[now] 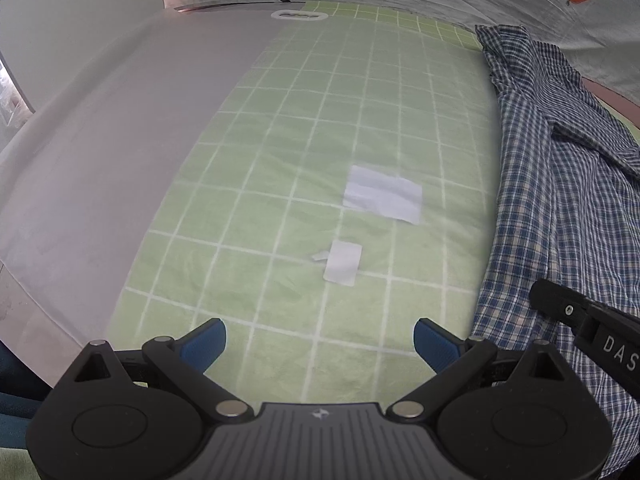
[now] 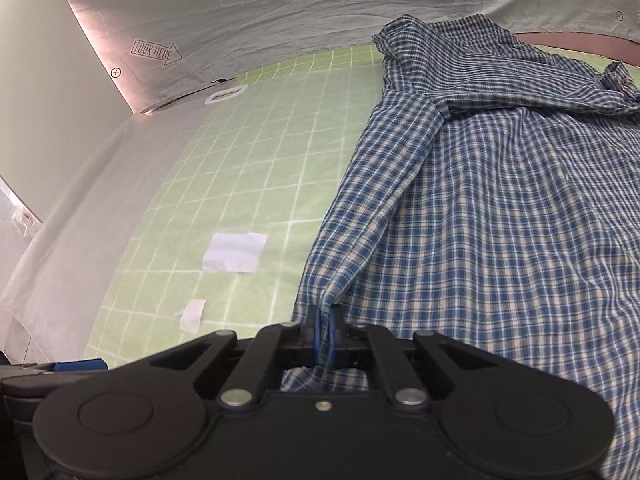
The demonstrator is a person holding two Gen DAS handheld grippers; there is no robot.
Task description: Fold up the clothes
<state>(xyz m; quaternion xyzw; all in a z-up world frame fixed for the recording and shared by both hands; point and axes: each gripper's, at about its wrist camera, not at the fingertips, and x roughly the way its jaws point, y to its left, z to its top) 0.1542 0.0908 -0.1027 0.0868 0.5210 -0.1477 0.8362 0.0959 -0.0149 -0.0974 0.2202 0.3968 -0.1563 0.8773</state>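
Left wrist view: left gripper point(image 1: 320, 342) at bottom, blue pads wide apart, nothing between them, over bare green grid mat point(image 1: 280, 152). Two white paper scraps point(image 1: 382, 194) lie ahead, slightly blurred. Blue plaid shirt point(image 1: 560, 184) runs along the mat's right side, cut off by frame edge. Part of right gripper point(image 1: 592, 332) pokes in at right, tips hidden.

Right wrist view: right gripper point(image 2: 325, 338) clamped on shirt's point(image 2: 480, 200) left edge, cloth bunched between pads. Shirt spreads right & beyond frame. Mat point(image 2: 256, 140) left of it is open room.
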